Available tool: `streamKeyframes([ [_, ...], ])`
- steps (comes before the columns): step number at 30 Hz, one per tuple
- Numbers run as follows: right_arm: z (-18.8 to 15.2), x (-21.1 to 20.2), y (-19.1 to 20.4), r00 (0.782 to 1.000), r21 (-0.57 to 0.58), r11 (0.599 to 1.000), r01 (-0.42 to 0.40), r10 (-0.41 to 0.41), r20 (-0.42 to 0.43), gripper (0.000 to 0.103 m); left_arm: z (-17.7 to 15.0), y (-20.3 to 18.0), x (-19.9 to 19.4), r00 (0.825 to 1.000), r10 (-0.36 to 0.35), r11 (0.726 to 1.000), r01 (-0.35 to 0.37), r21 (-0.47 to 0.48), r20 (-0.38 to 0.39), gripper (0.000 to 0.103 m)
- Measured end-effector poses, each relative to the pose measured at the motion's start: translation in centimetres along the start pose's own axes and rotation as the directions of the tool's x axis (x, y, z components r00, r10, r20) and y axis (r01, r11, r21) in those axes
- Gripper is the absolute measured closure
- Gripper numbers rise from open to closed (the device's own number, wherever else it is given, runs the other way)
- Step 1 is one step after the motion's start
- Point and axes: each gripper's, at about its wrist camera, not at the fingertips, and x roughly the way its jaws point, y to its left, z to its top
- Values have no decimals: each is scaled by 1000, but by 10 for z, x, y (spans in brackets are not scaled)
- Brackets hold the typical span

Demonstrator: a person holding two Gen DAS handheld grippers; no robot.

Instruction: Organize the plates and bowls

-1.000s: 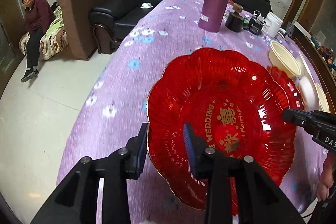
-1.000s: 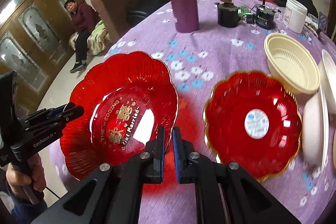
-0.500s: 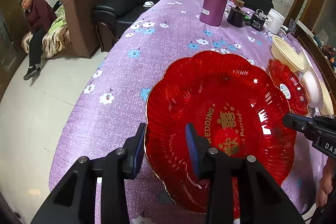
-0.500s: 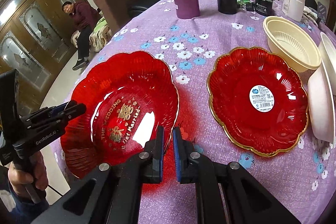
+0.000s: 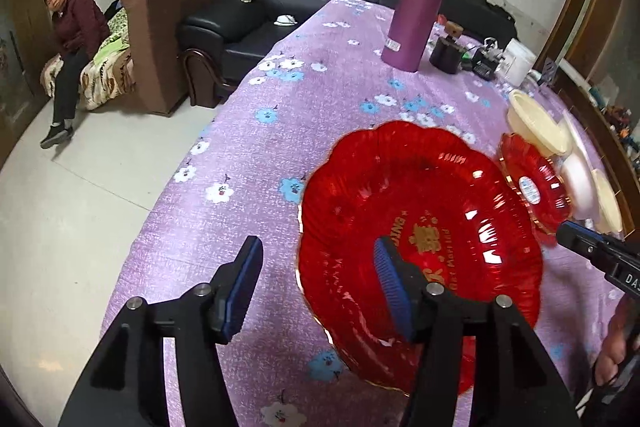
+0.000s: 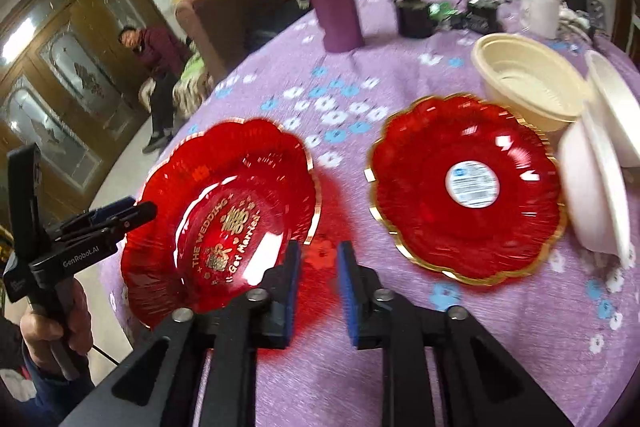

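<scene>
Fig.: Two red plates on a purple tablecloth, both grippers empty.

Left wrist view: left gripper has fingers wide apart; wedding plate lies right of centre, its near-left rim in the gap, right finger over the dish. Small plate sits farther right, partly cut off.
Right wrist view (blurred): right gripper, fingers slightly apart, hangs btwn wedding plate and small plate, nearer the former. Bowl behind; white dishes at right, cropped.
</scene>
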Motion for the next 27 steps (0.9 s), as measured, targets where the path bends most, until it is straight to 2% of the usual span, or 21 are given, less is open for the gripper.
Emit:
streamKeyframes([
  [2,-4,-10,-8,999,25,1000,10,-10,40,71,0,-5,-4,1000,-14,1000,14,6,10,46],
  [6,-13,-24,-27,996,115,993,-1,-10,92,70,3,-26,-14,998,-53,998,52,43,35,45],
  [13,-25,-27,-50,995,190,980,-59,43,86,69,7,-73,-21,995,-92,987,86,138,38,39],
  [15,-28,-31,-57,995,209,976,-53,35,91,53,10,-86,-20,994,-103,982,98,162,23,38],
  [16,-29,-33,-63,995,224,973,-50,28,99,38,11,-95,-19,993,-113,979,109,175,15,37],
  [17,-30,-35,-69,994,241,970,-43,17,108,32,13,-103,-19,993,-118,975,115,189,8,37],
  [20,-33,-43,-88,994,284,959,15,-45,99,32,16,-132,-17,993,-114,962,109,250,6,33],
  [23,-36,-54,-108,991,332,943,35,-76,112,32,19,-159,-13,993,-121,947,116,300,1,28],
  [27,-42,-69,-127,984,368,929,44,-104,143,24,25,-184,1,993,-115,933,118,340,-29,28],
])
